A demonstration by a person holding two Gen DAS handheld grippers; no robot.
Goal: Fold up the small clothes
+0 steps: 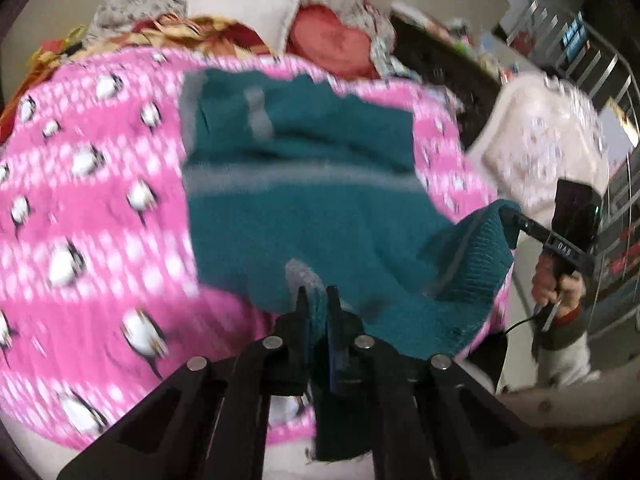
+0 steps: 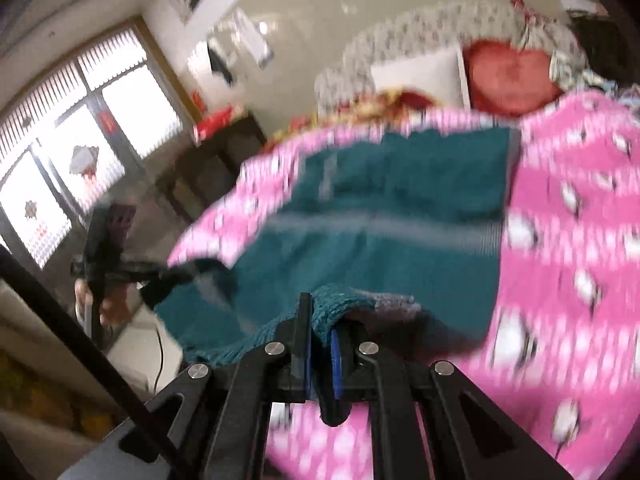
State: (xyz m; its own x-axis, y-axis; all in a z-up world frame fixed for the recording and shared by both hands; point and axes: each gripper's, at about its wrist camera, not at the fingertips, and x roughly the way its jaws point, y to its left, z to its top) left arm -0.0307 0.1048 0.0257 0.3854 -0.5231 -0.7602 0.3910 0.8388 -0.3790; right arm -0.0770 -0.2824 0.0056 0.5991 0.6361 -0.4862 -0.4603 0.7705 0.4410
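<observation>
A teal knitted garment with grey stripes (image 1: pixel 304 184) lies on a pink penguin-print blanket (image 1: pixel 92 216); its near edge is lifted. My left gripper (image 1: pixel 318 300) is shut on the teal knit's near hem. My right gripper shows in the left wrist view (image 1: pixel 510 212), shut on another corner of the garment at the right. In the right wrist view the right gripper (image 2: pixel 320 320) is shut on the teal hem (image 2: pixel 332 300), and the garment (image 2: pixel 380 208) spreads ahead on the blanket (image 2: pixel 568 240). The left gripper (image 2: pixel 168 274) holds the far left corner. Both views are motion-blurred.
A red heart-shaped cushion (image 1: pixel 332 44) (image 2: pixel 508 76) and a white pillow (image 1: pixel 240 12) lie at the bed's head. A pale floral cushion (image 1: pixel 540 136) sits to the right. A dark cabinet (image 2: pixel 216 168) and a window (image 2: pixel 80 140) stand on the left.
</observation>
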